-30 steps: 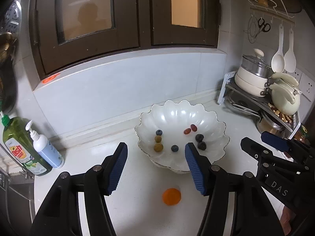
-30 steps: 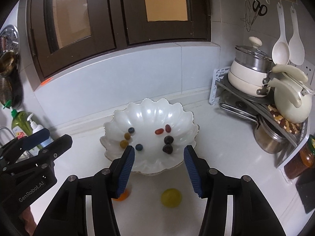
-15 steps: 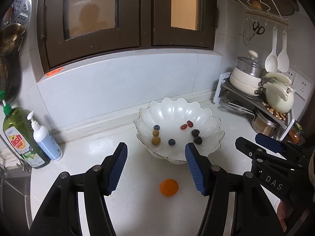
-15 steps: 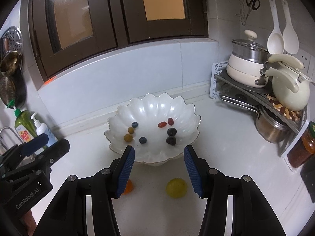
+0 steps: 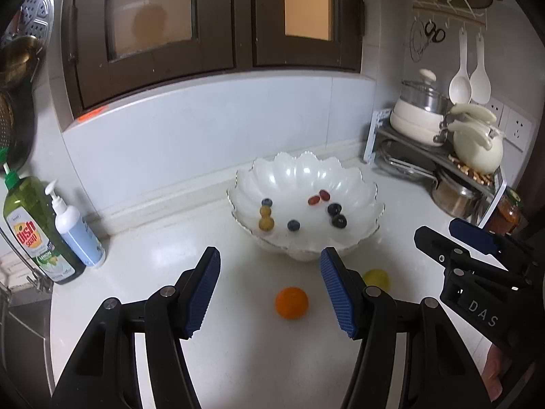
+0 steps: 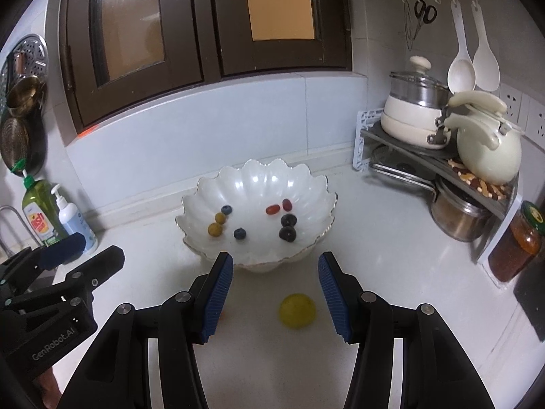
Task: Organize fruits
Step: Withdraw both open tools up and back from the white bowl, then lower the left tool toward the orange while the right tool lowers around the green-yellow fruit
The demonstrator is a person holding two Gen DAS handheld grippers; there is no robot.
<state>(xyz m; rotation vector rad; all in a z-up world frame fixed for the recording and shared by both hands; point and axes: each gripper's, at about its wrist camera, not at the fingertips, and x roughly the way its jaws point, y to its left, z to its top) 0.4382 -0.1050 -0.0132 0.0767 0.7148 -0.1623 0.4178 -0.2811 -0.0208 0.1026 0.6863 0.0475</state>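
A white scalloped bowl point(image 5: 361, 184) point(image 6: 306, 184) stands on the white counter and holds several small fruits: blueberries, dark grapes, red and yellow ones. An orange fruit point(image 5: 291, 302) lies on the counter in front of the bowl, between the fingers of my open, empty left gripper point(image 5: 270, 293). A yellow fruit point(image 6: 297, 310) point(image 5: 376, 277) lies beside it, between the fingers of my open, empty right gripper point(image 6: 276, 298). The right gripper also shows at the right of the left wrist view point(image 5: 477, 266).
Two soap bottles point(image 5: 51, 225) stand at the left by the sink. A rack with pots, a kettle point(image 6: 483, 150) and a jar point(image 6: 521, 242) fills the right corner. A tiled wall and dark window frame run behind the bowl.
Both grippers have pulled back from the bowl and stayed open. The bowl looks farther away, and the yellow fruit has come into the left wrist view.
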